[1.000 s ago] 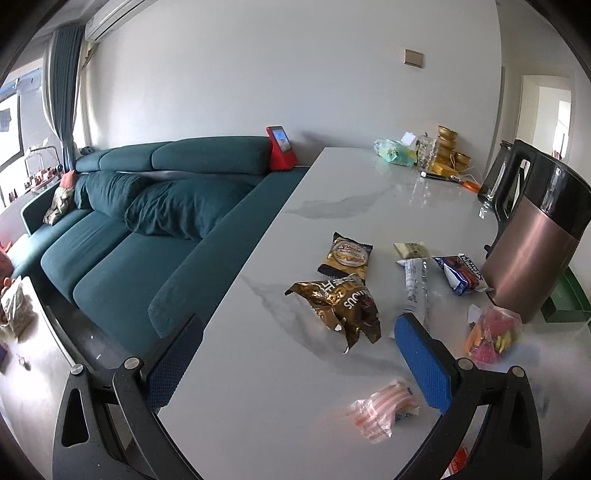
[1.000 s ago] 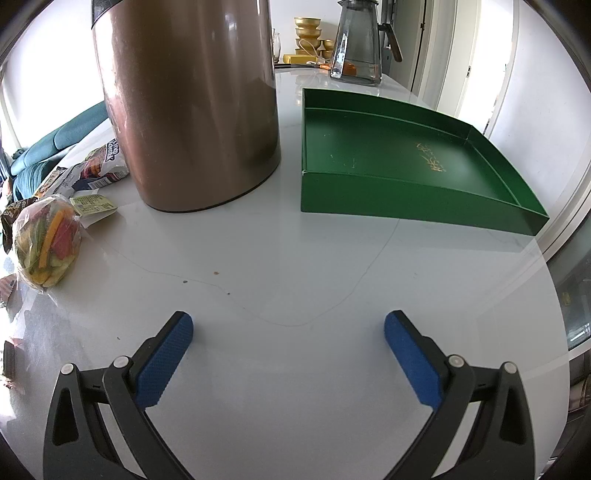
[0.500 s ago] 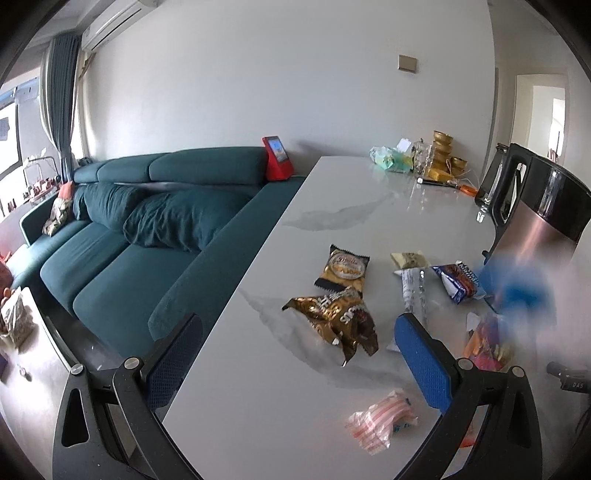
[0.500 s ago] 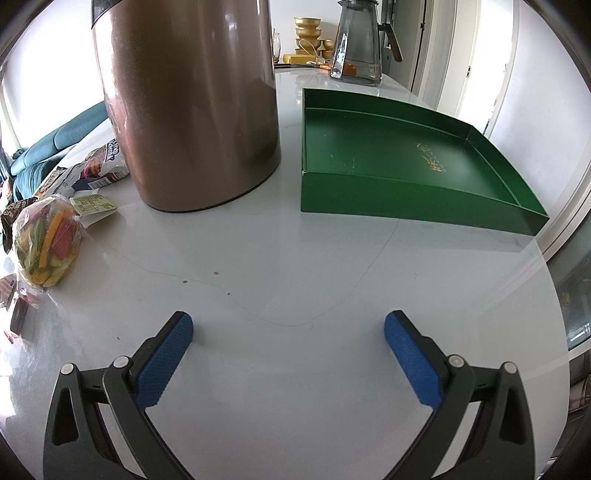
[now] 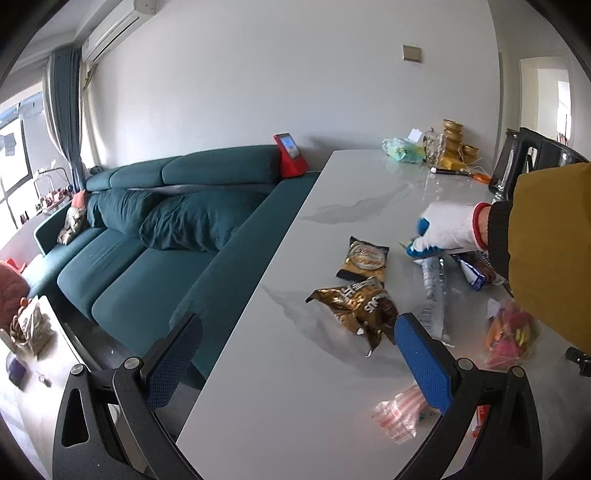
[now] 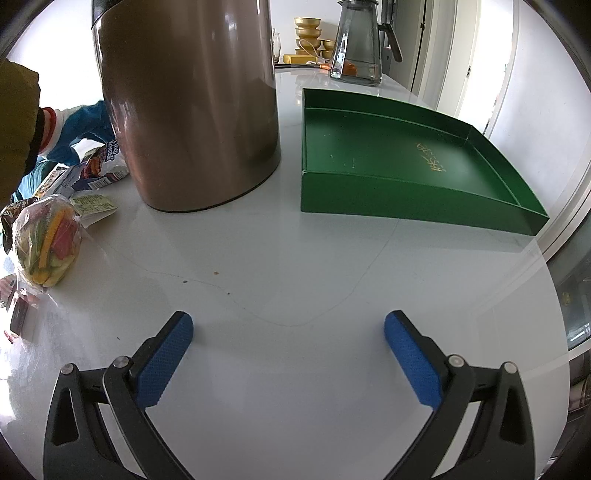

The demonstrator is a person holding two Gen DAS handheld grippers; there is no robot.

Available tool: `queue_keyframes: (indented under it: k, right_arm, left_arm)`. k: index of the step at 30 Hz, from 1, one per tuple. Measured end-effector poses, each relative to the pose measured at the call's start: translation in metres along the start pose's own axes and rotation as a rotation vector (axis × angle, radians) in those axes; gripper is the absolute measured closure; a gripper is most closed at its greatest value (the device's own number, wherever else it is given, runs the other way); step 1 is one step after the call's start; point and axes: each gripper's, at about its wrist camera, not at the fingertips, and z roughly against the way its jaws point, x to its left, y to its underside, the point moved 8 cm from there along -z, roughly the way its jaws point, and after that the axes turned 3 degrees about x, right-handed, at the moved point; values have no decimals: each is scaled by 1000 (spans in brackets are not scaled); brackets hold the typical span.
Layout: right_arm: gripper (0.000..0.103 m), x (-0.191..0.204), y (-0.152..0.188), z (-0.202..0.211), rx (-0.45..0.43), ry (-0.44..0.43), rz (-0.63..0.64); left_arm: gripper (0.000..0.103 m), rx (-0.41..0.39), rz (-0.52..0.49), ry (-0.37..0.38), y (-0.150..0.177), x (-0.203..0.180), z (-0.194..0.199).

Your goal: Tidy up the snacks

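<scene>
Since the earlier frame, a gloved hand (image 5: 448, 229) has been brought over the snacks (image 5: 354, 302) at two o'clock. Both the left gripper (image 5: 297, 354) and the right gripper (image 6: 288, 347) are held with fingers apart, empty. Gathering has barely begun; a packet must next be carried to the green tray (image 6: 406, 199).

Teal sofa (image 5: 155, 236), red stand (image 5: 291, 157), copper-coloured flask (image 6: 188, 99), glass jug (image 6: 356, 40), gold bowls (image 5: 456, 144)

Sleeve (image 5: 546, 258) hides brown jug (image 6: 188, 110)

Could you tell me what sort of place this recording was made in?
Most likely a home living room: a teal sofa beside a white marble-look table, a wall-mounted air conditioner, and a curtained window.
</scene>
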Motion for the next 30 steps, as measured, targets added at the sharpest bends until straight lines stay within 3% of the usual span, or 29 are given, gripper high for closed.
queue_keyframes:
  k: [8, 14, 24, 28, 30]
  right_arm:
    - [0, 0, 0, 0, 0, 0, 0]
    - [0, 0, 0, 0, 0, 0, 0]
    - [0, 0, 0, 0, 0, 0, 0]
    - [0, 0, 0, 0, 0, 0, 0]
    - [0, 0, 0, 0, 0, 0, 0]
  left_arm:
    - [1, -7, -12, 62, -4, -11, 5]
    - [1, 12, -30, 204, -17, -37, 19]
    - [1, -224, -162, 300, -79, -60, 90]
    - [1, -356, -155, 196, -102, -47, 122]
    - [1, -400, -153, 180, -113, -42, 134]
